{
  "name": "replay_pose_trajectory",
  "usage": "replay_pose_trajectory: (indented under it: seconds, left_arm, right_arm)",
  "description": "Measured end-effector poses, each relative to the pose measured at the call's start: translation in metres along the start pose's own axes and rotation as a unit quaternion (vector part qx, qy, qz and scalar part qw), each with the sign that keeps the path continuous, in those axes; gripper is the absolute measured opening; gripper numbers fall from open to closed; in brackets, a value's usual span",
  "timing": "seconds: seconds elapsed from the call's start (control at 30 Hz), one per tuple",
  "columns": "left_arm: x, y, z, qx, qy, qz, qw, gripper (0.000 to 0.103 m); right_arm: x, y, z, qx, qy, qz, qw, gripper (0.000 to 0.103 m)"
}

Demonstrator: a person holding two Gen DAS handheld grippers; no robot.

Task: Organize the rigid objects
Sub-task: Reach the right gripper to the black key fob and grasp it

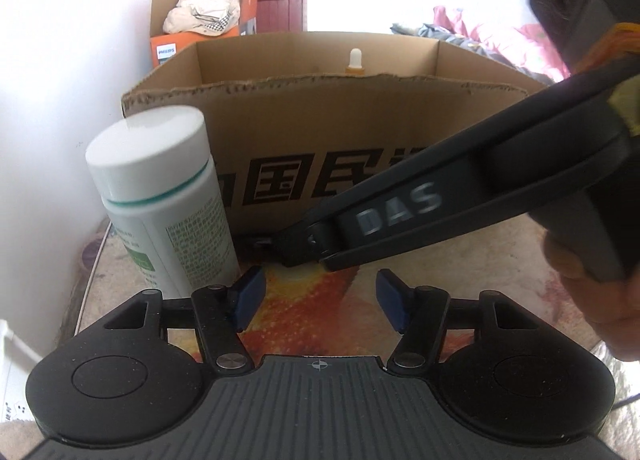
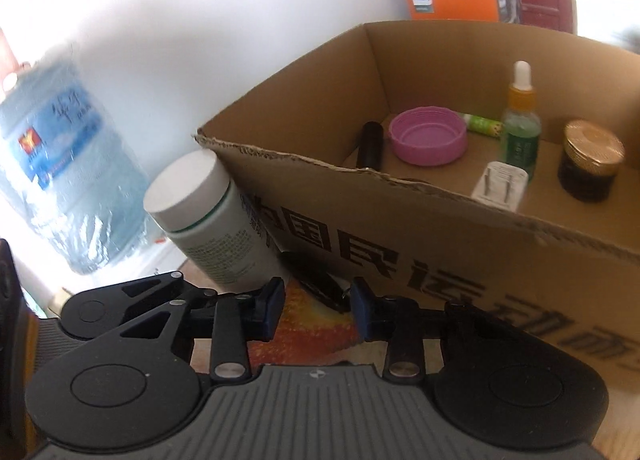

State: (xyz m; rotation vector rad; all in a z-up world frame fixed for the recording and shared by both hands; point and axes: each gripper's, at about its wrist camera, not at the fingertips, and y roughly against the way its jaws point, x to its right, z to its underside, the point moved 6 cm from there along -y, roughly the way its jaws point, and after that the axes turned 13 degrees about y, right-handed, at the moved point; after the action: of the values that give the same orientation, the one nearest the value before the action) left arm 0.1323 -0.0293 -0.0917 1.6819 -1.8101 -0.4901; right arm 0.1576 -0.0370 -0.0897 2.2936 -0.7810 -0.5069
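Now we are partway through the sorting: the box (image 2: 460, 244) already holds a pink lid (image 2: 428, 137), a dropper bottle (image 2: 520, 123), a gold-capped jar (image 2: 590, 163), a white plug (image 2: 500, 183), a black cylinder (image 2: 370, 143) and a small green tube (image 2: 484, 124). Two things remain on the table (image 1: 460, 280) outside it. The white bottle (image 1: 160, 203) stands upright against the box's front wall, at its left corner. Just beside it, at the foot of the wall, lies a small dark item (image 2: 320, 280) we cannot identify.

Our right gripper (image 2: 318, 306) is low at that dark item, jaws part open with nothing between them; its fingers (image 1: 316, 248) look nearly together from the other camera. Our left gripper (image 1: 318, 298) waits wide open and empty, the bottle just left of its left finger.

We judge the pick of the dark item is in hand. Next we need to ease forward until the pads straddle it, then close, lift over the torn front edge and set it in a free spot.
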Motion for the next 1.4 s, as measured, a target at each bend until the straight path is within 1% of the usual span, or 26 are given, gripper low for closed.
replay_pose_trajectory:
  seconds: [0.03, 0.17, 0.23, 0.3, 0.37, 0.5, 0.63, 0.73, 0.83, 0.9, 0.93, 1.07, 1.17, 1.27, 1.37, 1.4]
  left_arm:
    - [-0.001, -0.001, 0.001, -0.002, 0.000, 0.001, 1.0000, 0.061]
    - [-0.001, -0.003, 0.005, -0.001, -0.001, 0.005, 1.0000, 0.061]
    - [0.002, -0.002, 0.004, 0.001, -0.003, 0.005, 1.0000, 0.061]
    - [0.004, -0.002, 0.002, 0.001, -0.002, 0.009, 1.0000, 0.061]
    - [0.005, -0.002, 0.003, 0.001, -0.002, 0.014, 0.9999, 0.061]
    - [0.011, 0.004, 0.004, 0.006, -0.014, 0.027, 0.9995, 0.061]
    - [0.026, 0.009, 0.008, -0.002, -0.034, 0.048, 0.9983, 0.061]
    - [0.038, 0.013, 0.013, -0.010, -0.045, 0.066, 0.9968, 0.061]
    - [0.048, 0.018, 0.018, -0.015, -0.055, 0.080, 0.9951, 0.061]
    - [0.053, 0.020, 0.022, -0.021, -0.059, 0.087, 0.9943, 0.061]
    - [0.054, 0.020, 0.024, -0.024, -0.061, 0.088, 0.9940, 0.061]
    - [0.052, 0.023, 0.024, -0.026, -0.062, 0.083, 0.9942, 0.062]
    - [0.045, 0.021, 0.017, -0.024, -0.042, 0.076, 0.9960, 0.062]
    - [0.040, 0.014, 0.010, -0.027, -0.014, 0.060, 0.9977, 0.061]
    - [0.037, 0.005, 0.003, -0.028, -0.008, 0.034, 0.9990, 0.056]
    - [0.035, 0.002, 0.002, -0.032, -0.005, 0.030, 0.9990, 0.056]
  right_arm:
    - [-0.001, -0.004, -0.001, -0.004, 0.008, 0.001, 1.000, 0.034]
    - [-0.008, -0.015, 0.002, -0.017, 0.044, 0.008, 0.999, 0.032]
    - [-0.012, -0.017, 0.004, -0.018, 0.061, 0.013, 0.998, 0.028]
    - [-0.014, -0.016, 0.005, -0.020, 0.063, 0.009, 0.998, 0.023]
    - [-0.013, -0.014, 0.005, -0.022, 0.058, 0.008, 0.998, 0.021]
    - [-0.006, -0.005, 0.011, -0.026, 0.015, -0.014, 0.999, 0.016]
    - [0.006, 0.012, 0.024, -0.031, -0.041, -0.028, 0.998, 0.016]
    - [0.016, 0.027, 0.037, -0.029, -0.089, -0.041, 0.995, 0.014]
    - [0.026, 0.041, 0.053, -0.026, -0.142, -0.050, 0.988, 0.014]
    - [0.030, 0.050, 0.062, -0.025, -0.164, -0.049, 0.985, 0.013]
    - [0.032, 0.054, 0.065, -0.022, -0.171, -0.046, 0.984, 0.015]
    - [0.045, 0.073, 0.068, 0.004, -0.190, -0.036, 0.981, 0.016]
    - [0.056, 0.076, 0.066, 0.021, -0.214, -0.044, 0.976, 0.017]
    - [0.064, 0.061, 0.062, 0.027, -0.238, -0.055, 0.969, 0.019]
    - [0.066, 0.041, 0.057, 0.026, -0.259, -0.075, 0.963, 0.021]
    - [0.066, 0.036, 0.055, 0.025, -0.261, -0.080, 0.962, 0.022]
